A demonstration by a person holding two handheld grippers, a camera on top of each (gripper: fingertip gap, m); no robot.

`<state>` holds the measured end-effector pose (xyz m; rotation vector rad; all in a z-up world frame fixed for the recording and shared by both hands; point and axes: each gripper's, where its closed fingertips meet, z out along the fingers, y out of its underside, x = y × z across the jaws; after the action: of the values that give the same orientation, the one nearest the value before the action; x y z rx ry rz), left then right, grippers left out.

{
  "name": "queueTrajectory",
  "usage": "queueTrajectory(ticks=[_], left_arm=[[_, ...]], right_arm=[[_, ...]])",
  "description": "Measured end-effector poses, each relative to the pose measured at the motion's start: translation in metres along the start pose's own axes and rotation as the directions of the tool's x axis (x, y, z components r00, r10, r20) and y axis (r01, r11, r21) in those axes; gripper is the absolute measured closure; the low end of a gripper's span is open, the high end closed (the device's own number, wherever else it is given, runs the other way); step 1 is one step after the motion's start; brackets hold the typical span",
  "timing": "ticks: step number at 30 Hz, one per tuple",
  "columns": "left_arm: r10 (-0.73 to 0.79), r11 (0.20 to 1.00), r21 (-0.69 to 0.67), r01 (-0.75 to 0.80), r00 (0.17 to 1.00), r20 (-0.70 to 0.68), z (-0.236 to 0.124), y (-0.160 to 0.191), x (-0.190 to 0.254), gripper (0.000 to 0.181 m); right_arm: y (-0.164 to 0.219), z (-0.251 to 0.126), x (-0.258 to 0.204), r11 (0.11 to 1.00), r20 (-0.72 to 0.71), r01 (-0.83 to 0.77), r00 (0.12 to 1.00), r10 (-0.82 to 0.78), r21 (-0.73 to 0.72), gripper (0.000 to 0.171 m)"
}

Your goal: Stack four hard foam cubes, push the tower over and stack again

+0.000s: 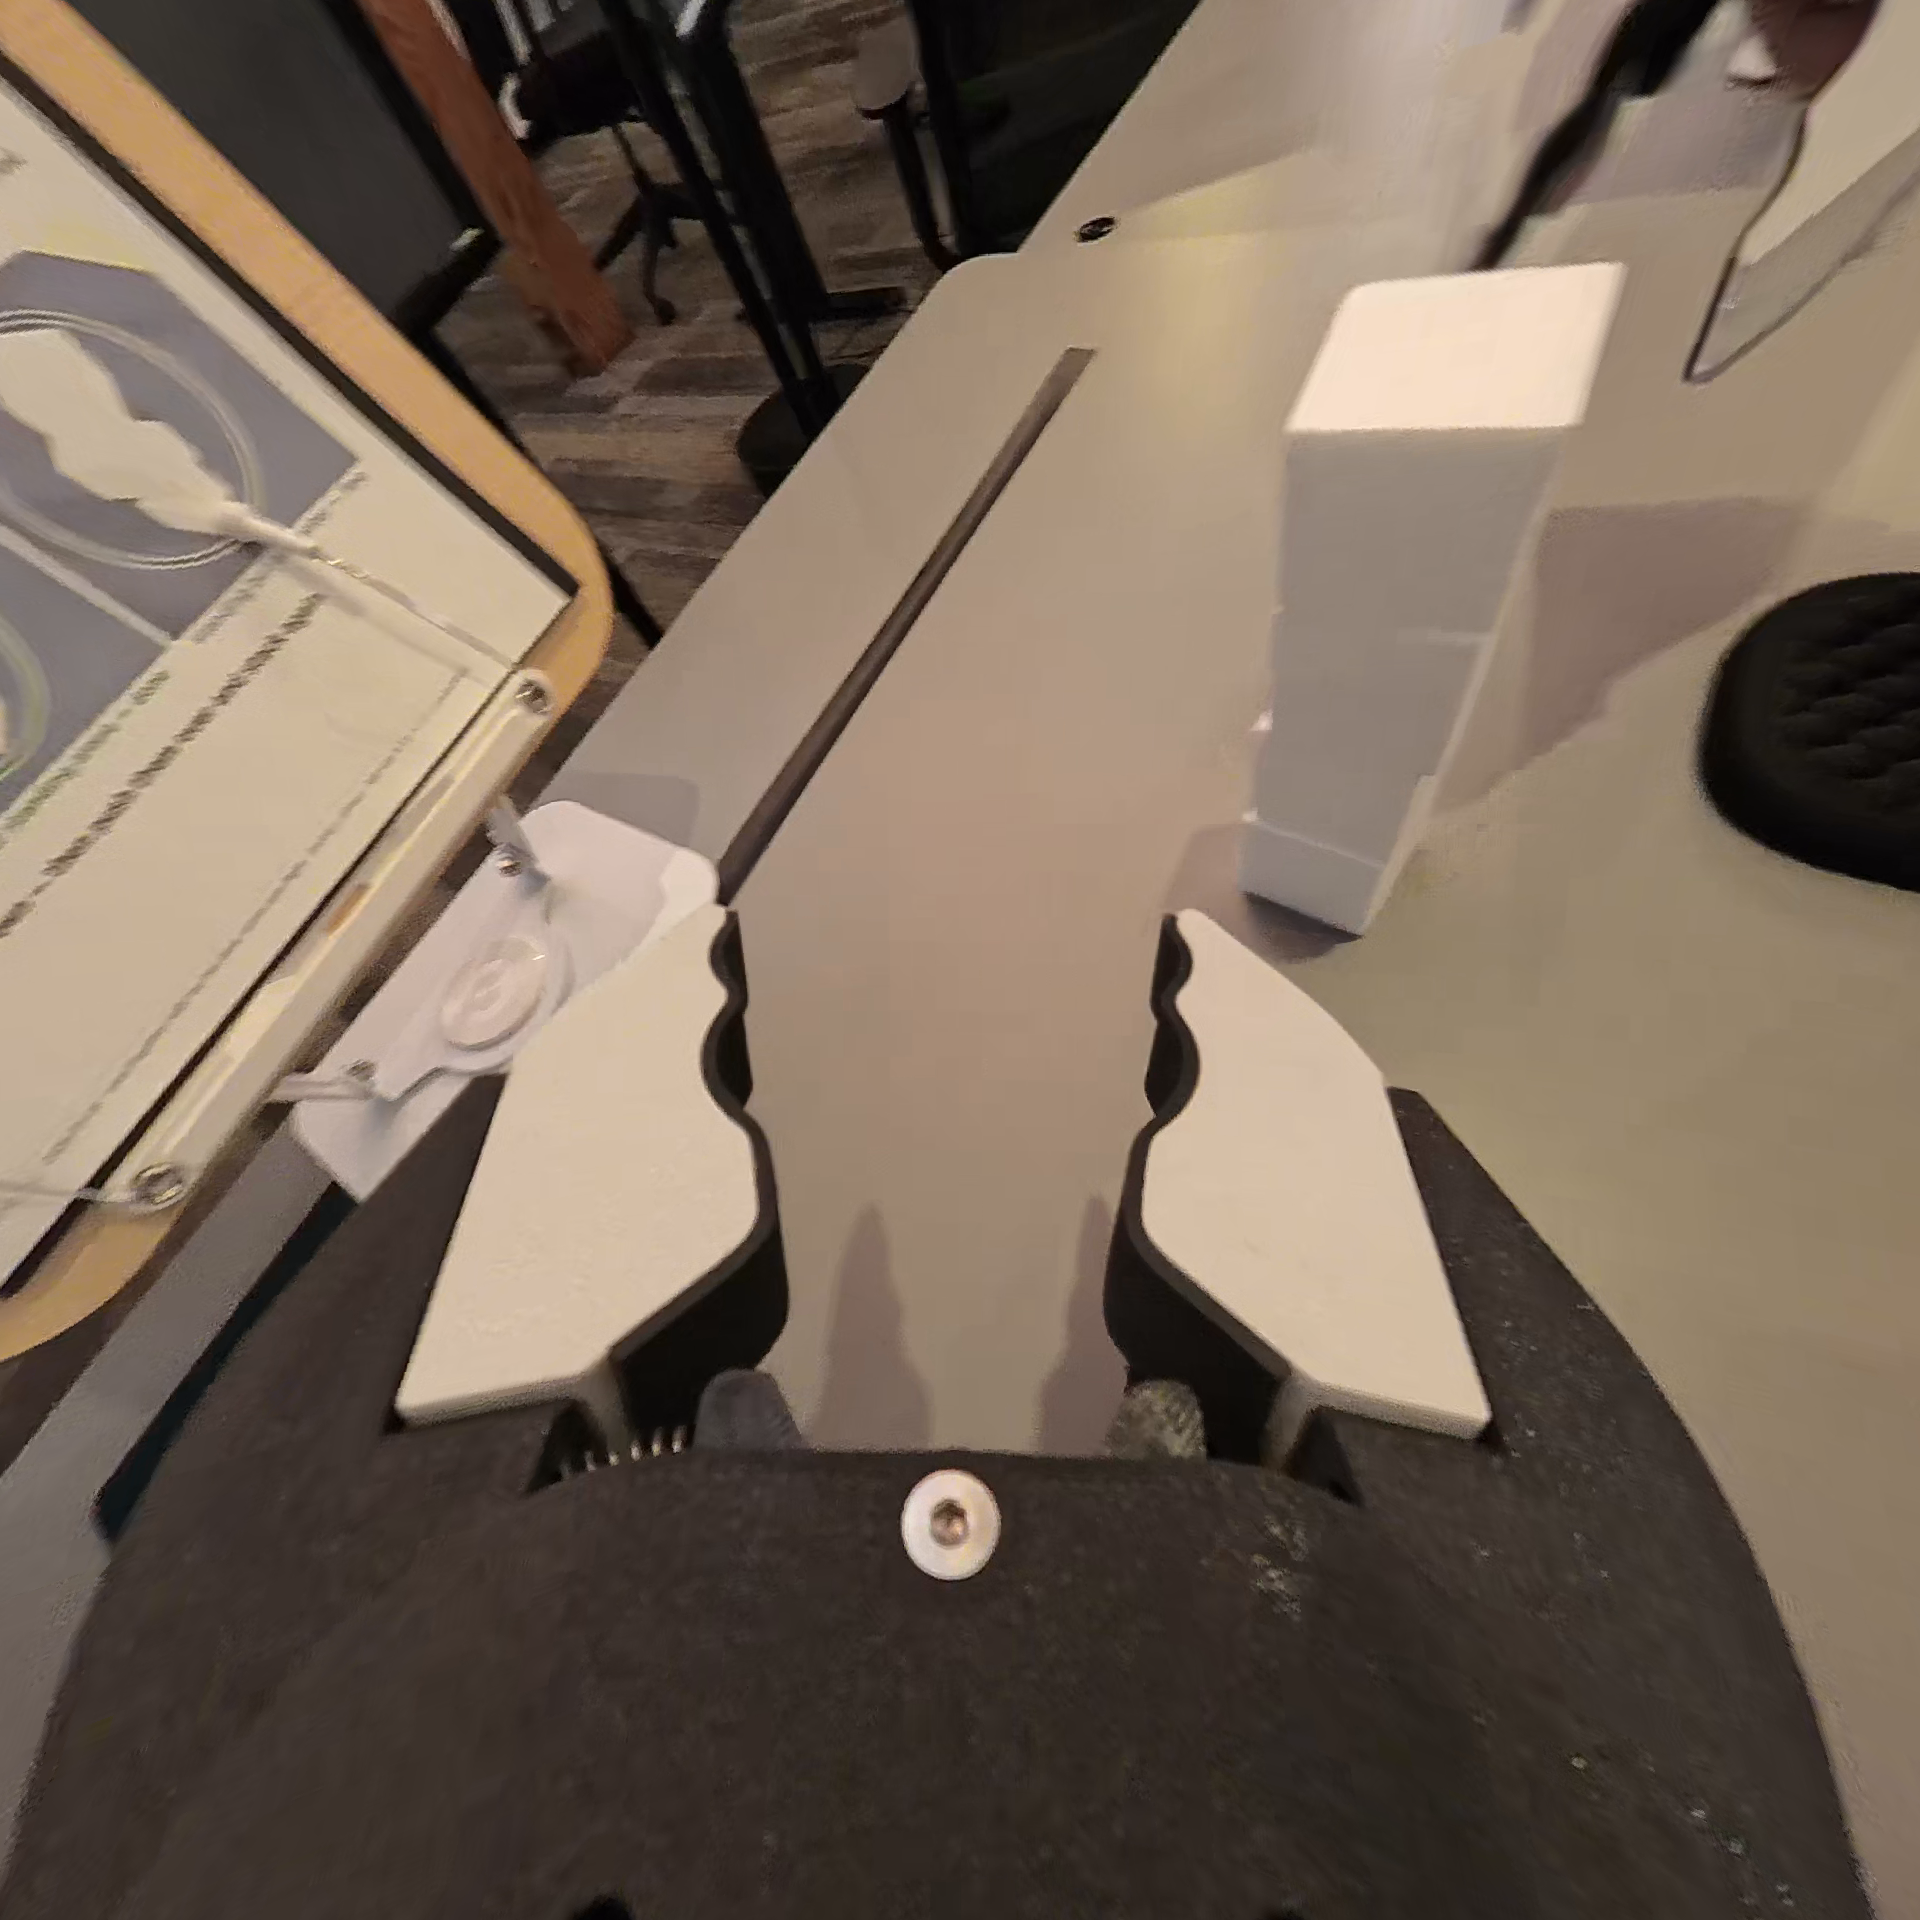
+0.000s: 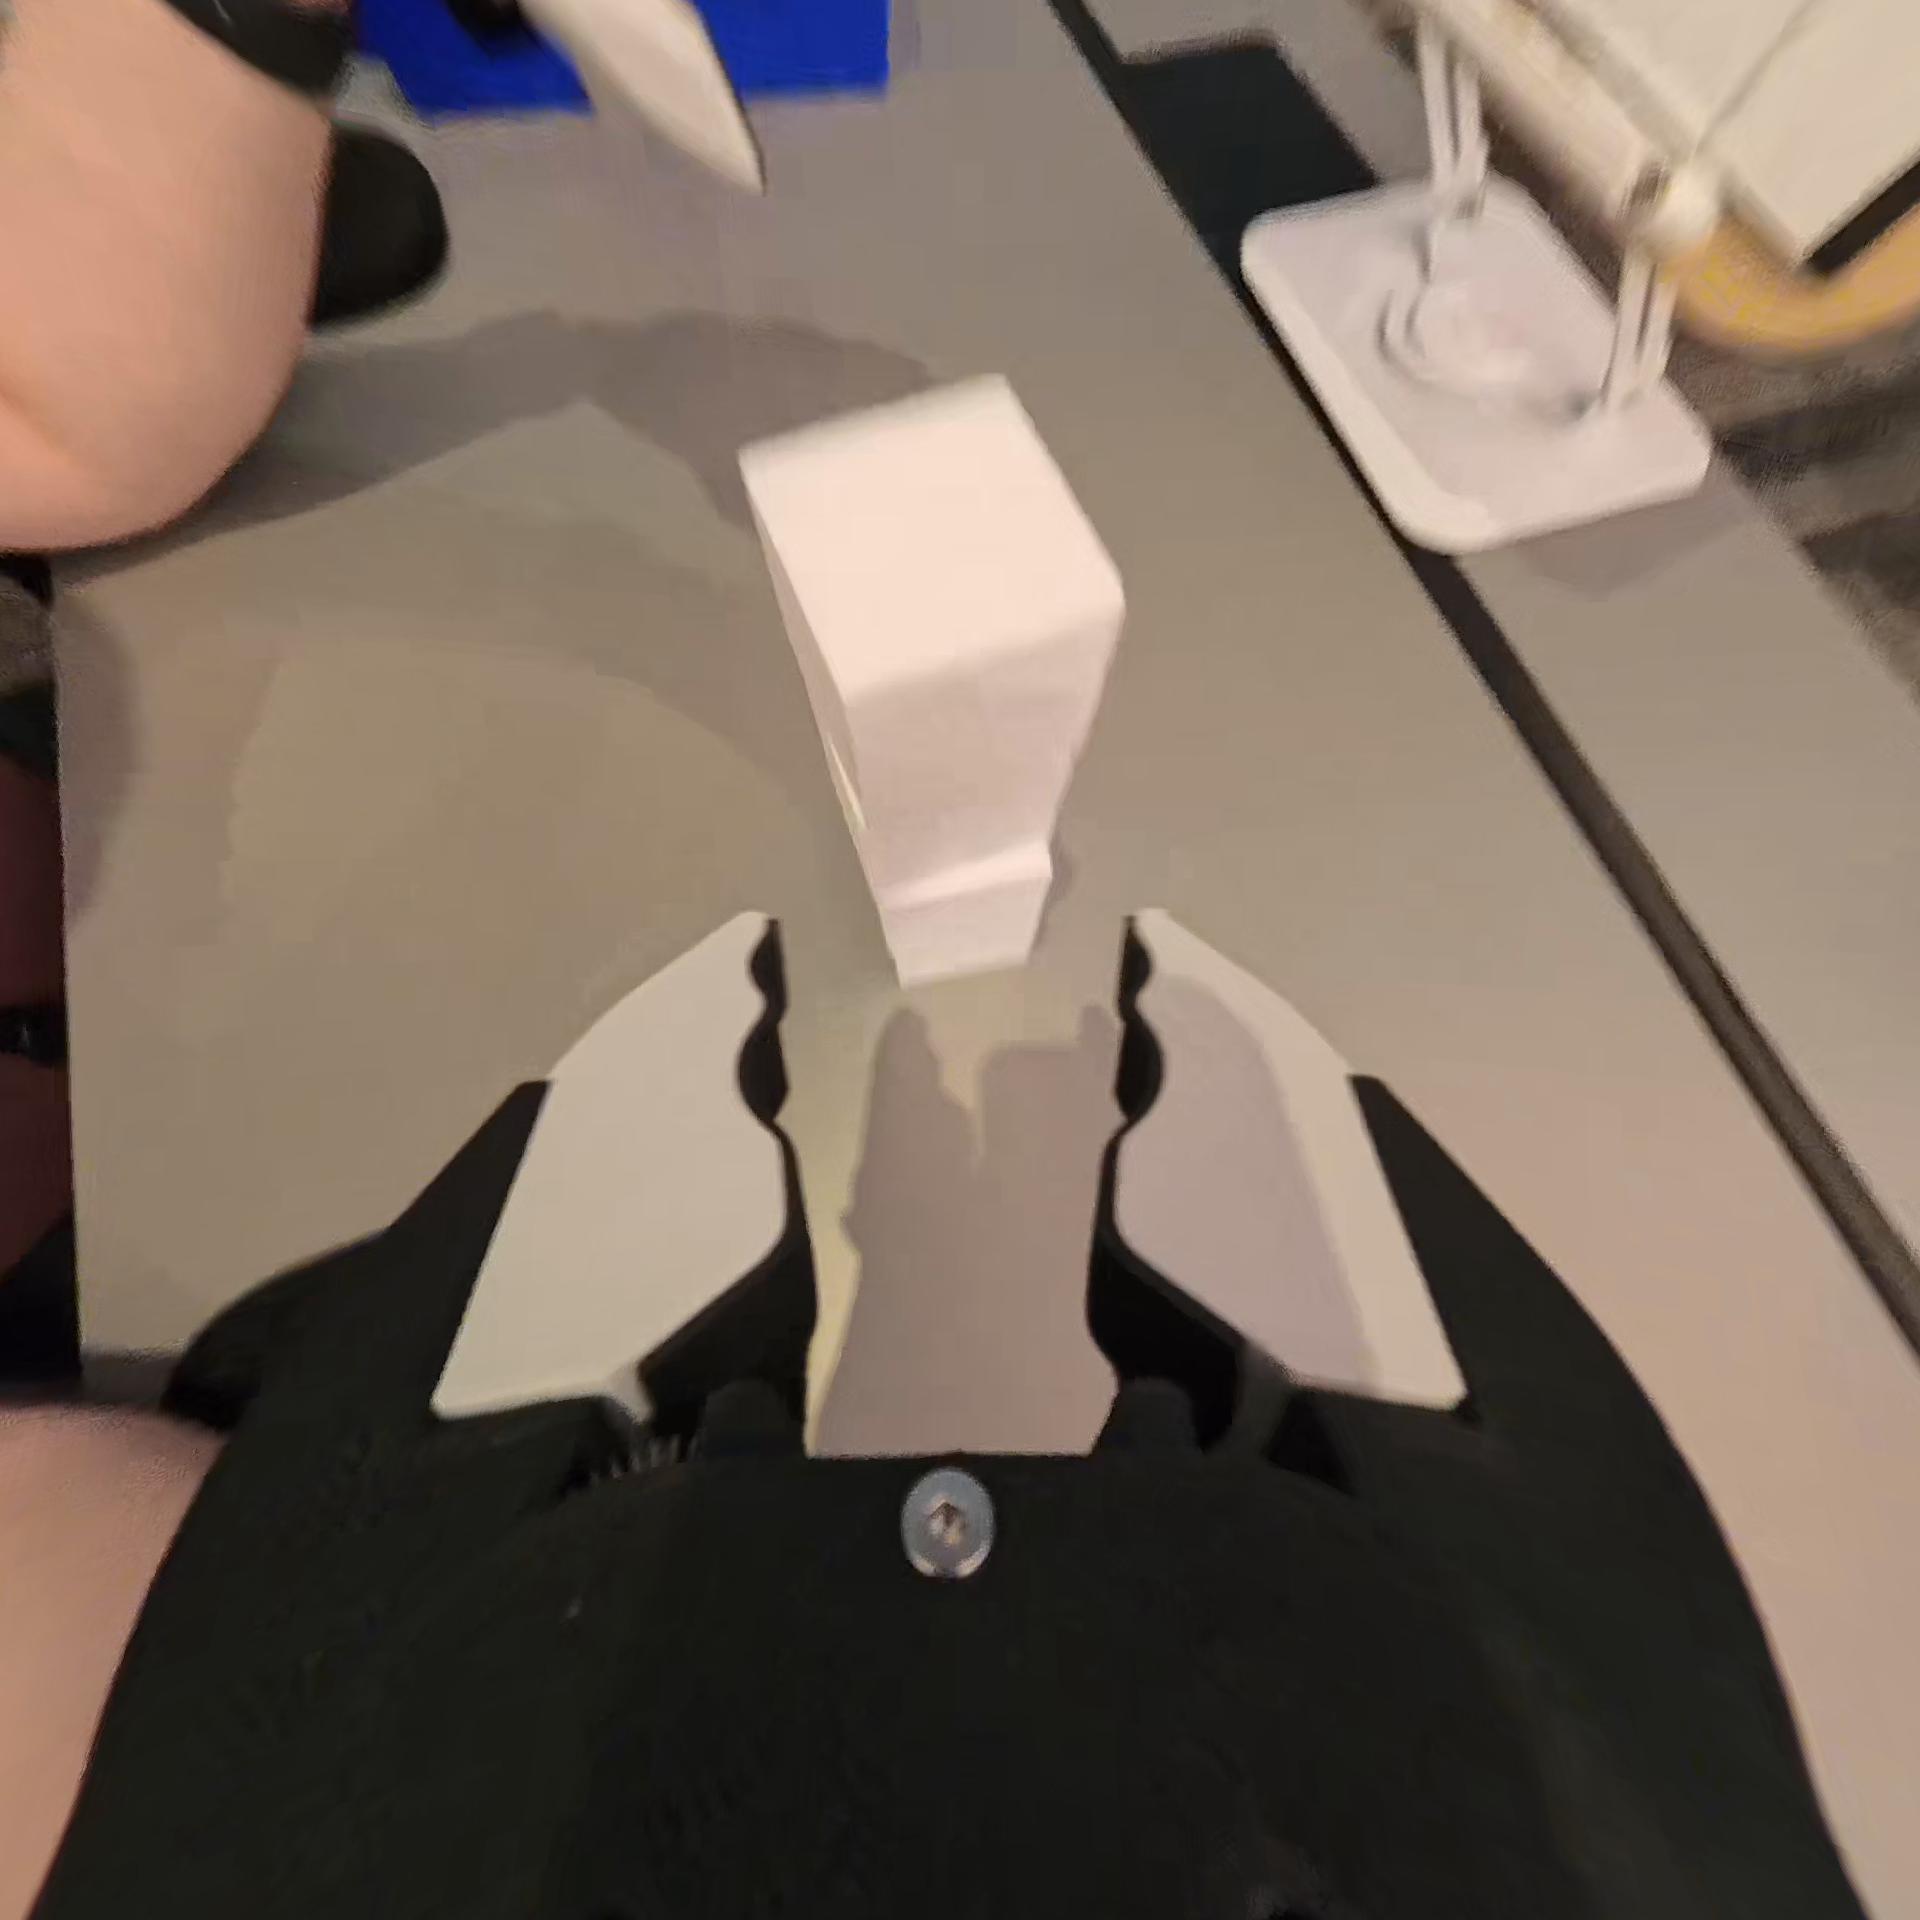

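Observation:
A tower of white foam cubes (image 1: 1403, 582) stands upright on the grey table (image 1: 956, 790), to the right of my left gripper (image 1: 951, 935) and ahead of it. The left gripper is open and empty, with bare table between its fingers. In the right wrist view the same tower (image 2: 935, 665) stands just ahead of my right gripper (image 2: 951, 935). The right gripper is open and empty; its pads do not touch the tower. The tower's lower cubes sit slightly offset from one another. The left gripper's finger (image 2: 675, 94) shows at the top of the right wrist view.
A framed board with a printed sheet (image 1: 208, 644) stands on a white base (image 1: 499, 966) at the table's left edge. A black padded object (image 1: 1829, 727) lies to the right of the tower. A dark slot (image 1: 914, 613) runs along the table. A blue object (image 2: 810, 42) sits at the far end. My hands' fingertips stand some 20 cm from each other.

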<state>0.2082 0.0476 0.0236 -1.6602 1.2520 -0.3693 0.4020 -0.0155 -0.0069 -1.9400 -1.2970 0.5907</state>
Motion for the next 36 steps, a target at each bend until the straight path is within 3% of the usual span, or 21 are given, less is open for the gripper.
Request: queueTrajectory(ticks=[1,3,7,12,19,23,29,32,36], left_arm=[[-0.005,1.000,-0.008,0.006,0.999,0.033,0.000,0.003,-0.007,0.106],[-0.023,0.999,-0.028,0.025,0.998,0.066,0.001,0.009,-0.015,0.107],[-0.046,0.998,-0.042,0.048,0.997,0.059,0.001,0.013,-0.016,0.109],[-0.051,0.998,-0.018,0.052,0.997,0.052,-0.003,0.008,-0.015,0.111],[-0.082,0.994,-0.068,0.087,0.994,0.076,-0.006,0.019,-0.022,0.115],[-0.130,0.988,-0.069,0.139,0.985,0.115,-0.017,0.025,-0.035,0.116],[-0.237,0.971,0.036,0.235,0.959,0.155,-0.060,0.020,-0.054,0.114],[-0.251,0.967,0.074,0.242,0.957,0.144,-0.080,0.015,-0.052,0.114],[-0.222,0.974,0.005,0.227,0.945,0.242,-0.101,0.025,-0.054,0.111]], right_arm=[[0.017,0.000,0.004,0.999,0.010,-0.018,1.000,0.018,-0.038,0.123],[0.046,0.005,0.009,0.994,0.075,-0.071,0.994,0.078,-0.088,0.170],[0.077,0.027,0.023,0.973,0.152,-0.200,0.964,0.216,-0.114,0.170],[0.084,0.053,0.022,0.952,0.157,-0.189,0.960,0.231,-0.242,0.170],[0.016,0.086,0.016,0.958,0.036,-0.007,0.999,0.018,-0.286,0.170],[-0.033,0.090,-0.006,0.970,0.002,0.116,0.993,-0.119,-0.214,0.170],[-0.049,0.072,-0.008,0.961,-0.111,0.165,0.975,-0.193,-0.222,0.170],[-0.043,0.071,-0.007,0.966,-0.085,0.158,0.980,-0.179,-0.206,0.158],[-0.014,0.079,-0.001,0.959,-0.017,0.167,0.984,-0.175,-0.229,0.130]])
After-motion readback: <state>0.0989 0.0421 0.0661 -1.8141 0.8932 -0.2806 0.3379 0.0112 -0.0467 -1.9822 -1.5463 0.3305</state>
